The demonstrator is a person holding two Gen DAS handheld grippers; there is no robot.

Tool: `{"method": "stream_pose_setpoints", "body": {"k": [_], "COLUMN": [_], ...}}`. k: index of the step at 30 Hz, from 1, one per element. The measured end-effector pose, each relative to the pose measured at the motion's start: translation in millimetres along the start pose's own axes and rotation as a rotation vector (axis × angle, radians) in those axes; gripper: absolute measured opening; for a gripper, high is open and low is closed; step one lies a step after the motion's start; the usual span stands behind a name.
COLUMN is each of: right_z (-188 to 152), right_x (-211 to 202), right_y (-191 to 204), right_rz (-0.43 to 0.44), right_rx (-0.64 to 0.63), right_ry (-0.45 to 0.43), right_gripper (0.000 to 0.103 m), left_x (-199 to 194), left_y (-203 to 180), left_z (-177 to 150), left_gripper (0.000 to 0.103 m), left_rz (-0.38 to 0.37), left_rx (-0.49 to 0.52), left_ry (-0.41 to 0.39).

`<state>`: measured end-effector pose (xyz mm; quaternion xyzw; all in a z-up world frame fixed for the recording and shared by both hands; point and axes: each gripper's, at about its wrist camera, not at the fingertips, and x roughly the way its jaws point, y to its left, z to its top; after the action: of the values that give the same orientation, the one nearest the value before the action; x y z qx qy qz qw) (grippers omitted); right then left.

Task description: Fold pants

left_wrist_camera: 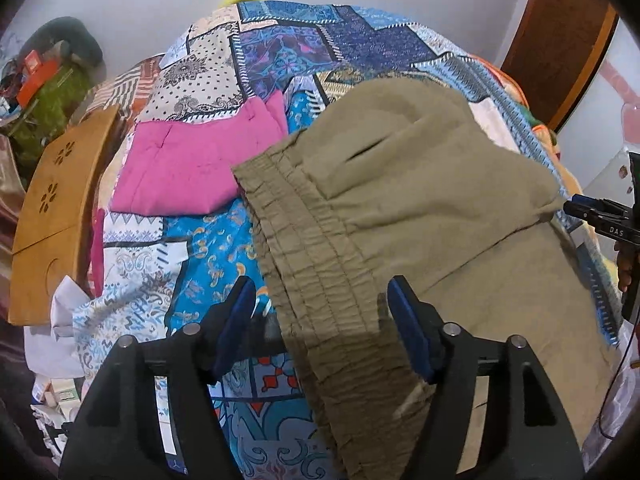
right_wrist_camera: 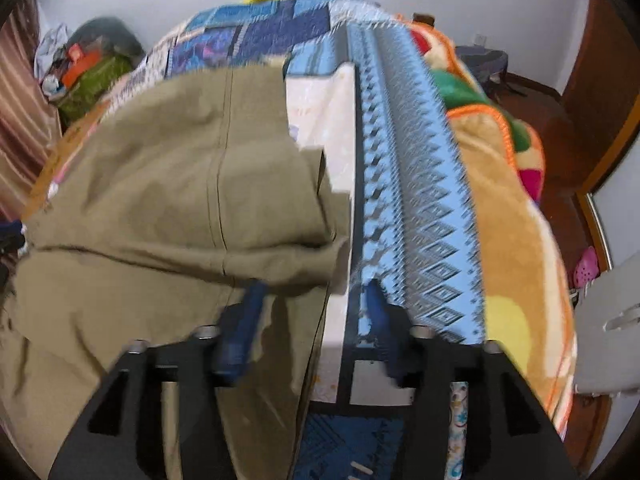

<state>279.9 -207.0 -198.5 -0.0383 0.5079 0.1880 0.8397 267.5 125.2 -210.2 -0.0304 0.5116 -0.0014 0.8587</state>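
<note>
Olive-khaki pants (left_wrist_camera: 420, 200) lie folded on a patchwork bedspread (left_wrist_camera: 280, 48), their elastic waistband (left_wrist_camera: 316, 276) running toward me. My left gripper (left_wrist_camera: 320, 300) stands open astride the waistband: one finger is over the bedspread, the other over the pants, and neither pad presses the cloth. In the right wrist view the pants (right_wrist_camera: 160, 184) show a folded-over layer with its corner near my right gripper (right_wrist_camera: 314, 304). That gripper is open, the fabric's edge between its fingers without being pinched. The right gripper's tip (left_wrist_camera: 592, 212) also shows at the pants' far side.
A folded pink garment (left_wrist_camera: 192, 168) lies on the bed left of the pants. A wooden board with flower cut-outs (left_wrist_camera: 52, 216) sits at the bed's left edge. An orange fleece blanket (right_wrist_camera: 512, 220) drapes the right side. Clutter (left_wrist_camera: 44, 80) fills the far left corner, and a brown door (left_wrist_camera: 560, 40) stands at right.
</note>
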Motion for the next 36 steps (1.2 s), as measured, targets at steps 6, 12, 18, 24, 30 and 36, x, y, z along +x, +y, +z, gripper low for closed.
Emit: {"method": "stream_pose_setpoints", "body": {"k": [6, 12, 18, 24, 30, 36], "right_z": [26.0, 36.8, 28.5, 21.1, 26.8, 29.2], "right_x": [-5.5, 33.8, 51.0, 39.8, 15.7, 49.1], "right_y": [-3.6, -4.1, 3.5, 24.3, 44.7, 33.8], "right_rz": [0.002, 0.052, 0.146, 0.015, -0.109, -0.097], "right_rx": [0.012, 0.041, 0.048, -0.08, -0.223, -0.193], "right_ry": [-0.088, -0.034, -0.006, -0.1, -0.223, -0.121], "right_gripper": [0.068, 0.067, 0.038, 0.014, 0.01, 0.009], "left_x": [20.6, 48.1, 44.0, 33.4, 33.3, 47.8], "left_y": [-2.0, 9.9, -5.0, -25.3, -11.3, -1.1], "left_z": [15.7, 15.2, 7.7, 6.9, 9.6, 4.4], "left_gripper": [0.069, 0.069, 0.065, 0.051, 0.046, 0.048], "left_rz": [-0.035, -0.085, -0.026, 0.186, 0.223, 0.167], "left_rx": [-0.016, -0.087, 0.003, 0.133, 0.092, 0.021], "left_ry": [0.031, 0.077, 0.028, -0.085, -0.1, -0.057]}}
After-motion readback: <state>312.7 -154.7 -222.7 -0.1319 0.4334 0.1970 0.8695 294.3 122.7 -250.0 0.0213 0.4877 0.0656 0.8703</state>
